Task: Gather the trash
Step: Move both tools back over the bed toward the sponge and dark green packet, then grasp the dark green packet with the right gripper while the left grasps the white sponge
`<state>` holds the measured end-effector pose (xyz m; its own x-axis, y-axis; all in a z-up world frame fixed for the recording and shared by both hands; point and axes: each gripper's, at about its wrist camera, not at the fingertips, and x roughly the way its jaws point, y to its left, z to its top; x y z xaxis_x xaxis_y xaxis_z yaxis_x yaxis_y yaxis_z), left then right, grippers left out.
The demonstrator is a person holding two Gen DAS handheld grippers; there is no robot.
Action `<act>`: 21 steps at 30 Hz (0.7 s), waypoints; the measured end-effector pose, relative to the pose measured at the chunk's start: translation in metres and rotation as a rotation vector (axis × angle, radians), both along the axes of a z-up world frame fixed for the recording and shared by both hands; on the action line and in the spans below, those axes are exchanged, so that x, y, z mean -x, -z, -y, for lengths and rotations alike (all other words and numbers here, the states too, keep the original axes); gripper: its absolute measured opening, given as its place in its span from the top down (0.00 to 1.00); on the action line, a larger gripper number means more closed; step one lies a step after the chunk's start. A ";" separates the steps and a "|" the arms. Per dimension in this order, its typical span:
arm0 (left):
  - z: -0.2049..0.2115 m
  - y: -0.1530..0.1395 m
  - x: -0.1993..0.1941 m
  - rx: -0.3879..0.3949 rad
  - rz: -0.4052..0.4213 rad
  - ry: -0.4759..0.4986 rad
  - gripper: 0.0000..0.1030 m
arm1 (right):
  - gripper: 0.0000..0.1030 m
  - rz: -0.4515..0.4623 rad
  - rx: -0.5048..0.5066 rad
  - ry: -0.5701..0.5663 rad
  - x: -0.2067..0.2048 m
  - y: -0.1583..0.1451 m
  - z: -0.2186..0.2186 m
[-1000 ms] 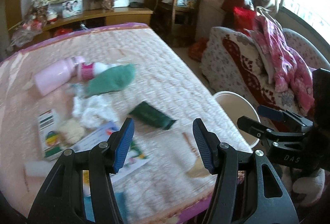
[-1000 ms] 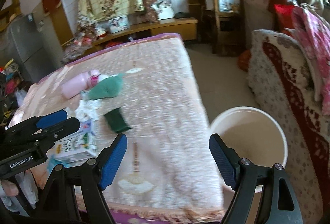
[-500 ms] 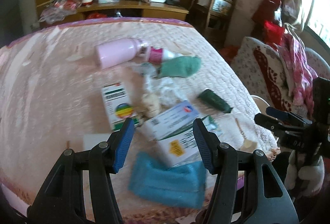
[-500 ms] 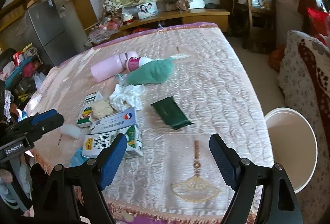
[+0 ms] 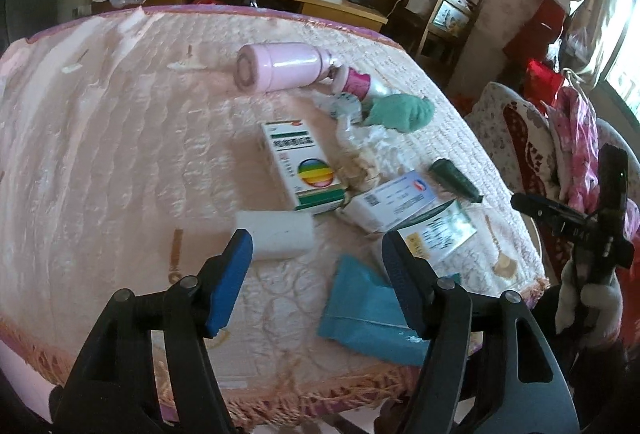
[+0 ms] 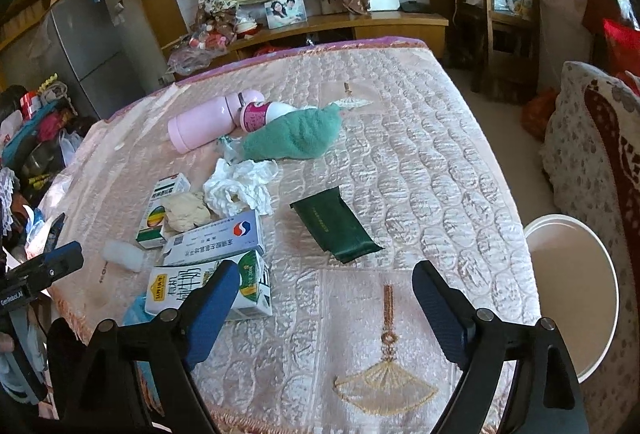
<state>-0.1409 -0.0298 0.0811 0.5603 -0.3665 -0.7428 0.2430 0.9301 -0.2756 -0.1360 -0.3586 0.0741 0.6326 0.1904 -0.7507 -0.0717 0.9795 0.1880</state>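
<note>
Both tools are seen with their jaws spread wide and nothing between them: the left hand-held gripper [image 5: 316, 274] at the bottom of the left wrist view and the right hand-held gripper [image 6: 326, 304] at the bottom of the right wrist view, each held over the near edge of a quilted pink bed [image 6: 420, 162]. The trash is scattered over the middle and left of the bed. In the right wrist view, crumpled tissue [image 6: 240, 190] is found at centre left, touching a beige wad [image 6: 186, 214] to its lower left; a dark green packet [image 6: 336, 228] lies apart at centre. A milk carton [image 6: 200, 290] is partly hidden behind the right tool's left finger, with a blue-and-white box [image 6: 218, 236] just above it and a green-striped box [image 6: 160, 212] further left. In the left wrist view, a white block [image 5: 276, 234] lies just above the left tool's left finger, and a teal wrapper [image 5: 360, 314] is partly covered by its right finger. A pink flask [image 5: 280, 66] lies on its side in the upper centre, with a pink-labelled bottle [image 5: 356, 82] and a green cloth [image 5: 400, 112] to its right. A white bucket [image 6: 568, 294] stands on the floor at the right edge of the right wrist view, beside the bed.
</note>
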 end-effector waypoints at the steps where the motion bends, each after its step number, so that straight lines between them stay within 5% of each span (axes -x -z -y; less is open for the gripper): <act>1: -0.002 0.002 -0.002 -0.003 -0.001 -0.003 0.35 | 0.16 -0.003 0.001 -0.003 -0.003 0.002 -0.001; 21: 0.010 0.039 -0.041 -0.063 -0.036 -0.023 0.35 | 0.16 -0.061 0.086 -0.058 -0.060 0.030 -0.008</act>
<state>-0.1003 -0.0398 0.0417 0.5402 -0.3062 -0.7839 0.2124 0.9509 -0.2250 -0.0765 -0.3507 0.0437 0.5748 0.1592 -0.8027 -0.1201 0.9867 0.1097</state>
